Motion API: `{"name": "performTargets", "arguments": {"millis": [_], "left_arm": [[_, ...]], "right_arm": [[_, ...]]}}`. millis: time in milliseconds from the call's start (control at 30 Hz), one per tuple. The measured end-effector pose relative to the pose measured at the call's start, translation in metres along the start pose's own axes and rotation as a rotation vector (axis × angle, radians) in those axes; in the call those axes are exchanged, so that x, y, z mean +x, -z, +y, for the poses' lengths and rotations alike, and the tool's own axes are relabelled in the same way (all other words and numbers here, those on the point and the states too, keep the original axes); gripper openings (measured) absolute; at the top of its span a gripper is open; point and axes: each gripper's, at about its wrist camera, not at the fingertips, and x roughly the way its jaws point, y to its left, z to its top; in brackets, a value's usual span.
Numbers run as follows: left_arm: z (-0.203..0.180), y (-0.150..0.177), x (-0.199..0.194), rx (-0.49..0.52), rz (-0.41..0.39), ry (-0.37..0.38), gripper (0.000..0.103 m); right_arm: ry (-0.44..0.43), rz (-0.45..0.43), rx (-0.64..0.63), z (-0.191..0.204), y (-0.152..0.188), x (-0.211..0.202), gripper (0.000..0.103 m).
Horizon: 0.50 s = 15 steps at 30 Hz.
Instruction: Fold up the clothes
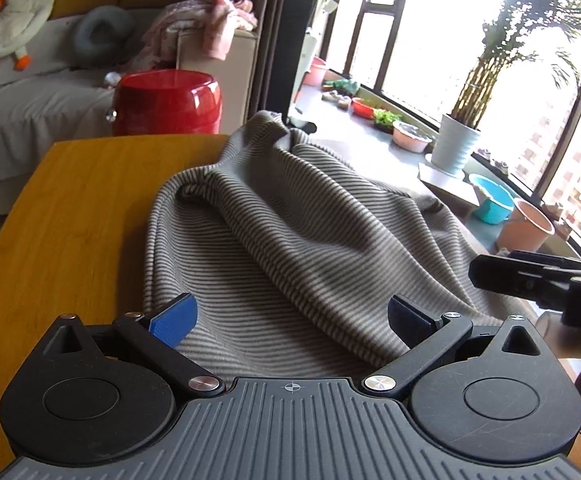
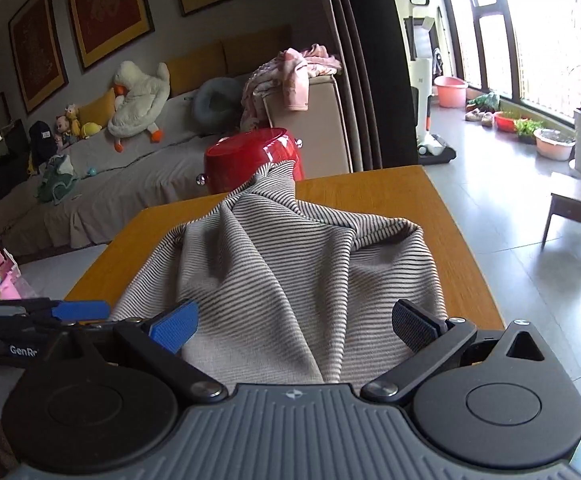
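A grey striped garment (image 1: 290,240) lies rumpled on the yellow wooden table (image 1: 78,216). My left gripper (image 1: 290,320) is open, its blue pads wide apart, over the garment's near edge. The right gripper (image 1: 530,276) shows at the right edge of the left wrist view. In the right wrist view the same garment (image 2: 290,264) spreads across the table (image 2: 450,240). My right gripper (image 2: 294,326) is open over the cloth's near edge. The left gripper's blue pad (image 2: 78,310) shows at the left. Neither gripper holds the cloth.
A red drum-shaped stool (image 1: 170,100) stands beyond the table's far edge. Behind it a sofa (image 2: 90,184) holds a stuffed goose (image 2: 138,96) and pink clothes (image 2: 290,72). A potted plant (image 1: 456,140), basins and a low stool (image 2: 578,212) stand by the window.
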Motion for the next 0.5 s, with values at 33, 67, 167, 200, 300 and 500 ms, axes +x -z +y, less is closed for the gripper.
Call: {"name": "performTargets", "arguments": {"millis": [33, 67, 167, 200, 300, 500], "left_arm": [[0.002, 0.000, 0.005, 0.002, 0.002, -0.003, 0.103], [0.004, 0.000, 0.010, 0.003, 0.004, -0.006, 0.103], [0.011, 0.000, 0.025, 0.008, 0.010, -0.016, 0.103], [0.013, 0.000, 0.030, 0.010, 0.013, -0.019, 0.103], [0.013, 0.005, 0.038, 0.034, 0.006, -0.036, 0.103], [0.014, 0.021, 0.015, 0.036, 0.018, -0.006, 0.103]], "right_arm": [[-0.040, 0.020, 0.044, -0.007, -0.006, 0.012, 0.103], [-0.079, 0.041, 0.088, -0.015, -0.011, 0.024, 0.103], [-0.118, 0.149, 0.272, -0.043, -0.016, 0.068, 0.103], [-0.138, 0.137, 0.305, -0.050, -0.014, 0.073, 0.103], [-0.187, 0.108, 0.386, -0.062, -0.009, 0.078, 0.103], [-0.258, 0.172, 0.253, -0.053, 0.000, 0.064, 0.103]]}}
